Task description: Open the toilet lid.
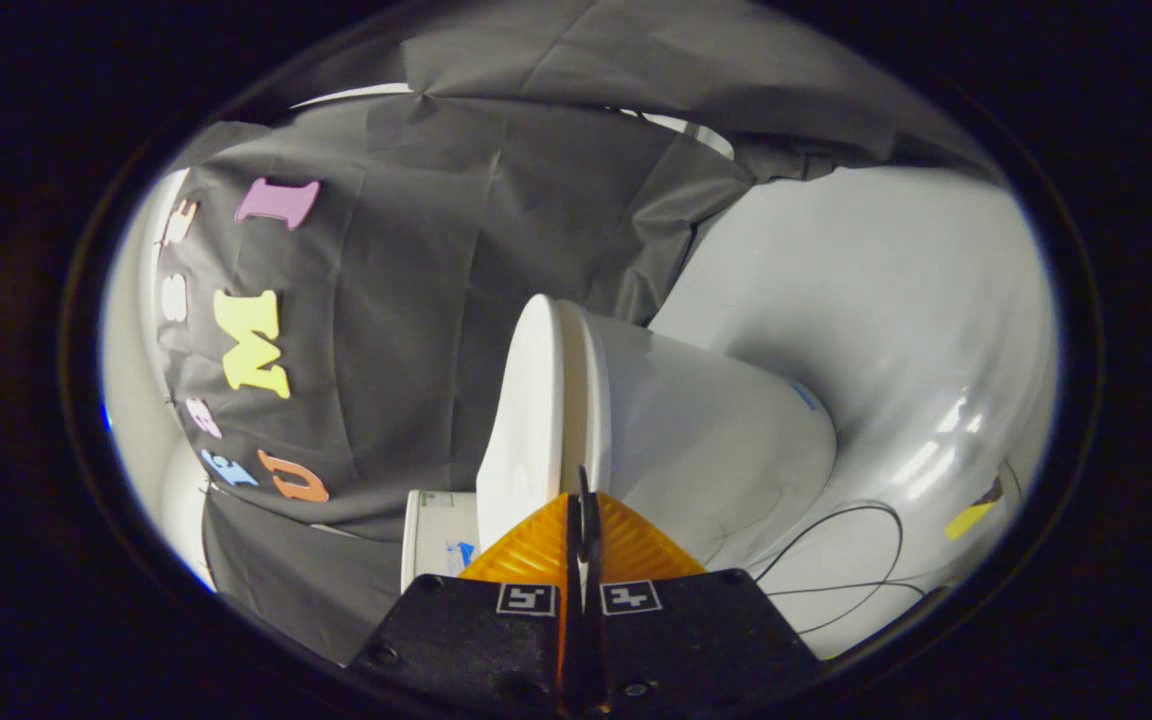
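The toilet lid (521, 420) lies just ahead of the jaws, and the whole view is rolled on its side, so the toilet appears tipped over. The lid sits flat against the seat (591, 400), with a thin seam between the 2 and no gap opening up; by that, the lid reads as closed, and the lifting has not begun. The bowl (716, 440) swells out beyond the seat on the far side from the lid, and the white floor (886, 300) spreads past it.

The gripper (583, 500) has its jaws pressed together, tips meeting in 1 narrow line with nothing pinched between them. That line points at the seam where lid meets seat, at the front rim; whether the tips touch the rim or stop just short cannot be told.

As a judgement: the approach looks nearly done, and what is left is the whole of the opening: getting the tips under the lid edge and swinging it up to rest.

Beside the jaws, on the lid's side, stands a white container (431, 535); a thin black cable (836, 550) loops over the floor on the other side.
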Tool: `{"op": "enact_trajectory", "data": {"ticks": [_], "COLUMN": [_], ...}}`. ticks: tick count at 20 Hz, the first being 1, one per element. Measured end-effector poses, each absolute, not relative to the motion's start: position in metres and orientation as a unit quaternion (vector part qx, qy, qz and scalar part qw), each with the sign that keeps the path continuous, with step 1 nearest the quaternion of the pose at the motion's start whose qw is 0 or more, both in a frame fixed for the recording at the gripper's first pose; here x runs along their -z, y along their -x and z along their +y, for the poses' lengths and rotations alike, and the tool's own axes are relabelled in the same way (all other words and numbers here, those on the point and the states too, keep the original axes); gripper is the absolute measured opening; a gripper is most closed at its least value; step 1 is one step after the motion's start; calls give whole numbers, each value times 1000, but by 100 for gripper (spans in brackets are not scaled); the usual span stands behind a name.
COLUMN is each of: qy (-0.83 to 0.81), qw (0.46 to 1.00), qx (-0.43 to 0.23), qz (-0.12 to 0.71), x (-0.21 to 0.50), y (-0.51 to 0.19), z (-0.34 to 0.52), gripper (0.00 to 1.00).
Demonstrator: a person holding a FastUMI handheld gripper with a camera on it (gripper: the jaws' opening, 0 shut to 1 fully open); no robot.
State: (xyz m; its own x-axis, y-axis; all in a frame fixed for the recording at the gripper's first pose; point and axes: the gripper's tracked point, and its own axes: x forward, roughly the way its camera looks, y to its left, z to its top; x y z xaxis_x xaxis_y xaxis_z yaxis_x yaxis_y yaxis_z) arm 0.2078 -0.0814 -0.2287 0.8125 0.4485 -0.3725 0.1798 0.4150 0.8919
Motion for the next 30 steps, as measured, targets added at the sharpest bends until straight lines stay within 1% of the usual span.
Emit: {"op": "enact_trajectory", "data": {"ticks": [4, 8, 18, 30], "qy": [-522, -484, -419, -368], "qw": [800, 824, 866, 895], "qx": [-73, -65, -61, -64], "qz": [287, 289, 265, 243], "x": [210, 194, 135, 79], "y": [-210, -211, -203, -199], "z": [-86, -80, -61, -28], "gripper": [3, 3, 3, 3]}}
